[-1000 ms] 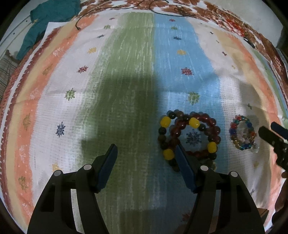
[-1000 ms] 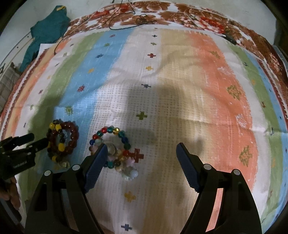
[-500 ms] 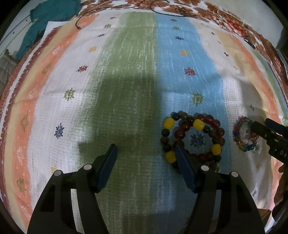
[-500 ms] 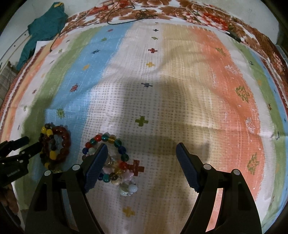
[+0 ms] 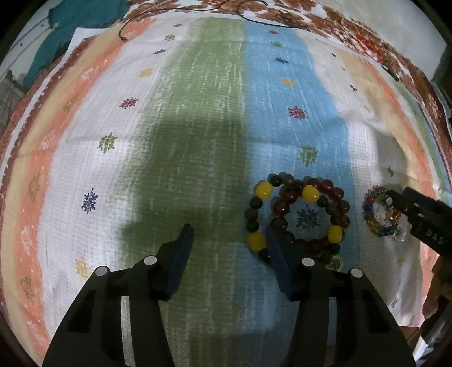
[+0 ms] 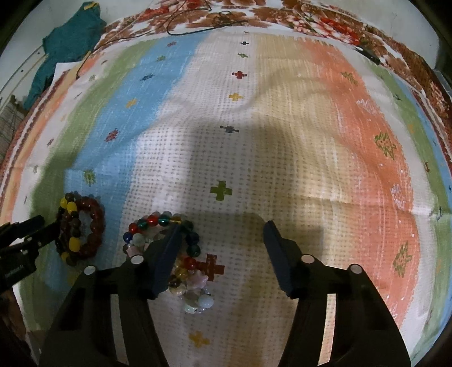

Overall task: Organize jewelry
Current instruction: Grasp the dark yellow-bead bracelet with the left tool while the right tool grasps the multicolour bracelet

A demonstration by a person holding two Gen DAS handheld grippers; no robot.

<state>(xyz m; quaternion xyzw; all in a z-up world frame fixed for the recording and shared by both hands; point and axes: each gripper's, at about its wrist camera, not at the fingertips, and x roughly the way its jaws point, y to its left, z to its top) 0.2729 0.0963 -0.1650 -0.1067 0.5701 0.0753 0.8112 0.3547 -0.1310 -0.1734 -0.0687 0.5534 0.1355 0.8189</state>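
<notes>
A pile of dark red and brown bead bracelets with yellow beads (image 5: pixel 299 214) lies on the blue stripe of the cloth; it also shows in the right wrist view (image 6: pixel 80 228). A pile of small multicoloured bead bracelets (image 5: pixel 381 214) lies to its right, also in the right wrist view (image 6: pixel 169 254). My left gripper (image 5: pixel 228 234) is open and empty; its right finger lies over the near edge of the dark bracelets. My right gripper (image 6: pixel 221 231) is open and empty; its left finger lies over the multicoloured pile.
A striped woven cloth (image 5: pixel 197 113) covers the surface, over a floral sheet (image 6: pixel 282 14). A teal garment (image 6: pixel 65 42) lies at the far left. A thin dark cord (image 6: pixel 197 25) lies at the far edge.
Both grippers have moved forward and lower toward the bracelets, which sit larger and closer to the fingers. The bracelets have not moved on the cloth.
</notes>
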